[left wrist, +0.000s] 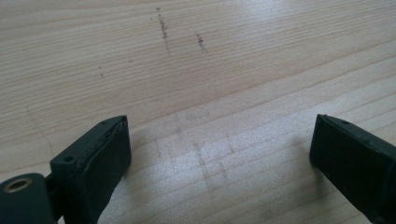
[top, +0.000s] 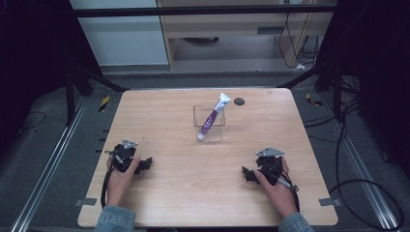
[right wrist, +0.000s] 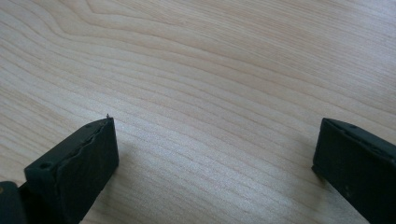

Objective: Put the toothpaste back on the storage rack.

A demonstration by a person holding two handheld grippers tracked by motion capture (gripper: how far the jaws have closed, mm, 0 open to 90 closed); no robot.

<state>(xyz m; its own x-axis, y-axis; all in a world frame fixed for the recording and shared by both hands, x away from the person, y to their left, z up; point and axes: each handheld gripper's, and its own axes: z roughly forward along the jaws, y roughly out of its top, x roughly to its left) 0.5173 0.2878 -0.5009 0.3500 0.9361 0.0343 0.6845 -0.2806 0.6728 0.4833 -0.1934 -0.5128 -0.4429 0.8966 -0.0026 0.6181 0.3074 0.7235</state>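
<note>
Toothpaste tube (top: 212, 117) stands tilted inside a clear open-topped container (top: 220, 133) at the centre of the far half of the wooden table (top: 183, 193), cap end down and crimped end leaning out over the far right rim; the container walls appear to be what keeps the tube propped rather than flat. Proceeding from left to right: the left gripper (top: 145, 164) rests on the near left part of the table, held in the person's left hand (top: 120, 180), jaws wide apart with nothing but bare wood between them in the left gripper view. The tube lies well apart from it, forward and to its right. The right gripper (top: 247, 174) rests near the right edge, likewise with jaws spread and nothing between them; the tube lies forward and to its left. Both grippers point inward, probably a ready position from which either can reach the tube.
</note>
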